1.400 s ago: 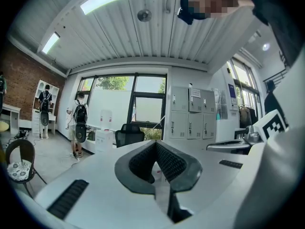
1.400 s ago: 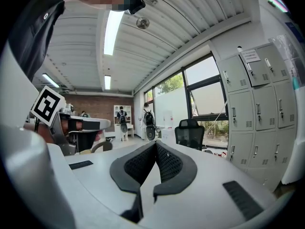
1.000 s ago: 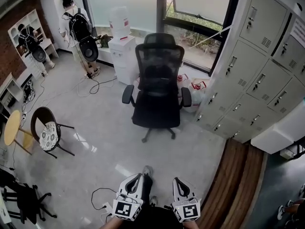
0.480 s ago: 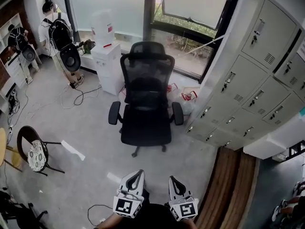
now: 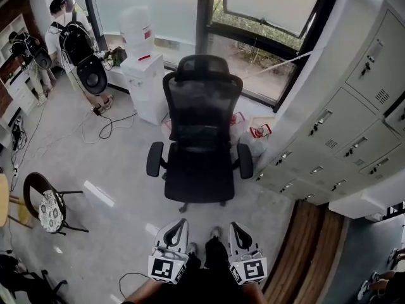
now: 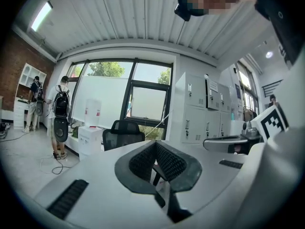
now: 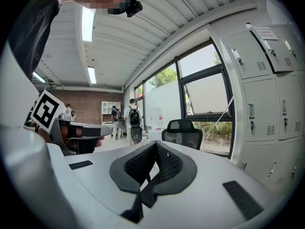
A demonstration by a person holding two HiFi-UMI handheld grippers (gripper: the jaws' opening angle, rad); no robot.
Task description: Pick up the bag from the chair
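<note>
A black mesh office chair (image 5: 199, 163) stands in the middle of the room, facing me, and also shows in the left gripper view (image 6: 123, 130) and the right gripper view (image 7: 183, 130). A dark shape (image 5: 197, 124) rests against its backrest above the seat; I cannot tell whether it is a bag or part of the chair. My left gripper (image 5: 177, 230) and right gripper (image 5: 235, 230) are held side by side, low in front of me, well short of the chair. Both are shut with nothing between the pads, the left (image 6: 155, 144) and the right (image 7: 156, 144) alike.
Grey lockers (image 5: 342, 125) line the right side, with a wooden step (image 5: 310, 246) below. White plastic bags (image 5: 256, 135) lie behind the chair. A water dispenser (image 5: 144, 75), a person with a backpack (image 5: 73, 37), floor cables (image 5: 107, 128) and a small cushioned chair (image 5: 47, 208) are to the left.
I have come closer to the office chair, which now looms larger and nearer the centre. Both grippers stay shut and low in front of me.
</note>
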